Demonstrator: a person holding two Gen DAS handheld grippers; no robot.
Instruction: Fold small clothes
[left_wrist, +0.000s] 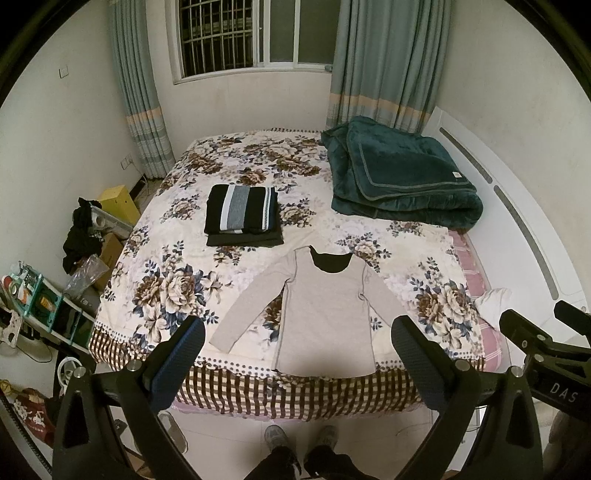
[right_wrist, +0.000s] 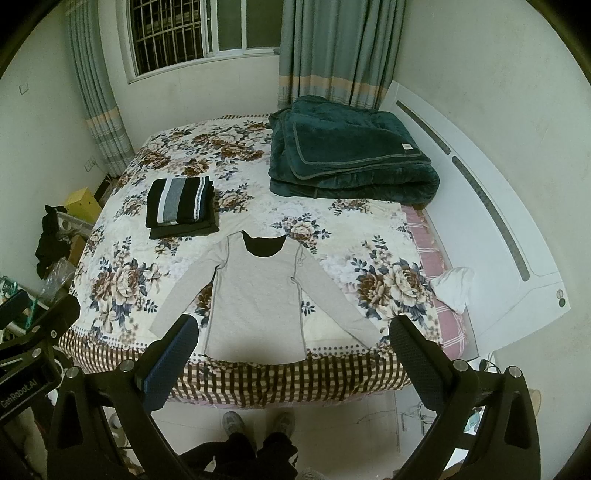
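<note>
Left wrist view: left gripper (left_wrist: 298, 363) up front, fingers (left_wrist: 177, 363) spread wide, holding nothing, hovering above the bed's near edge. Grey long-sleeve shirt (left_wrist: 327, 314) lies flat on the floral bedspread (left_wrist: 177, 273), neck away from camera, both sleeves splayed out, hem at the checked border. Folded stack of dark clothes (left_wrist: 242, 214) sits beyond the shirt's left shoulder, apart from it. Folded teal blanket (left_wrist: 399, 177) at far right of bed. Part of the right gripper body shows at right edge. Right wrist view: right gripper (right_wrist: 293, 363) likewise wide open and empty, fingers (right_wrist: 417, 363) framing the shirt (right_wrist: 255, 299) hem from above, not touching it. Stack (right_wrist: 181, 206) far left, blanket (right_wrist: 347, 155) far right, white cloth (right_wrist: 454, 284) by the headboard side.
</note>
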